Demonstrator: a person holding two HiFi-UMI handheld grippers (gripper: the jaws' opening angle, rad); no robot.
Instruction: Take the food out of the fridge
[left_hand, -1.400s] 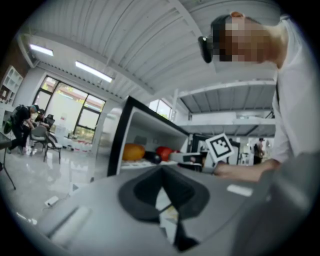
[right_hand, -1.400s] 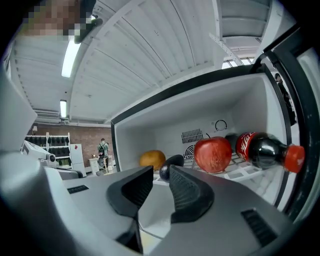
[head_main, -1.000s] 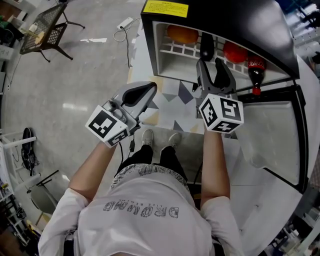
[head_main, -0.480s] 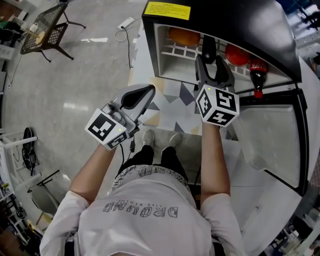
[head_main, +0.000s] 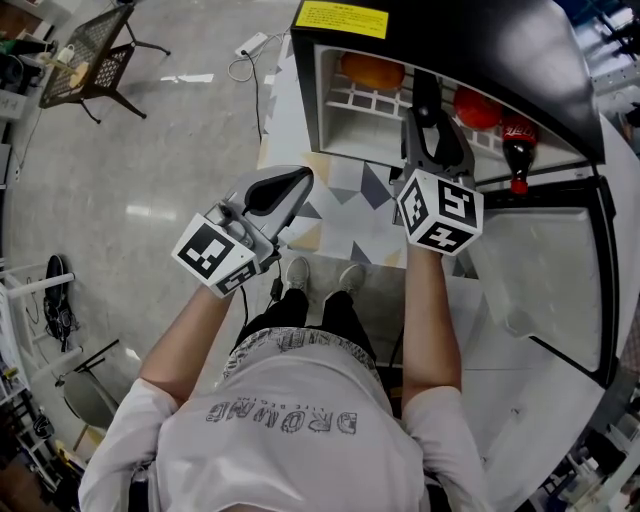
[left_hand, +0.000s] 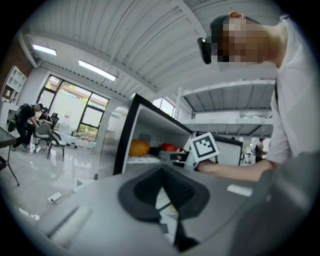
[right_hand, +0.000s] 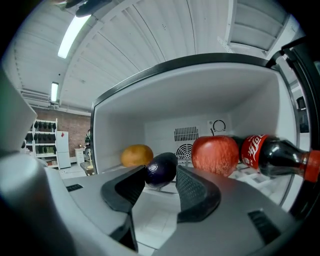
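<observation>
The small black fridge (head_main: 470, 35) stands open with food on its white shelf: an orange (head_main: 372, 70) at the left, a dark purple eggplant (head_main: 426, 92), a red apple (head_main: 477, 106) and a cola bottle (head_main: 517, 145) at the right. My right gripper (head_main: 430, 115) reaches into the fridge. Its jaws are closing with the eggplant (right_hand: 162, 169) between their tips, and I see no firm press. The apple (right_hand: 215, 155) and the bottle (right_hand: 272, 156) lie just right of it, the orange (right_hand: 136, 155) to its left. My left gripper (head_main: 300, 178) hangs shut and empty outside the fridge.
The fridge door (head_main: 540, 270) swings open to the right of my right arm. A patterned mat (head_main: 345, 215) lies on the floor before the fridge. At the far left stand a wire chair (head_main: 95, 55) and a power strip (head_main: 250, 47) with its cable.
My right gripper has pushed a little farther into the fridge, so its jaws now flank the eggplant. The left gripper has stayed where it was.
</observation>
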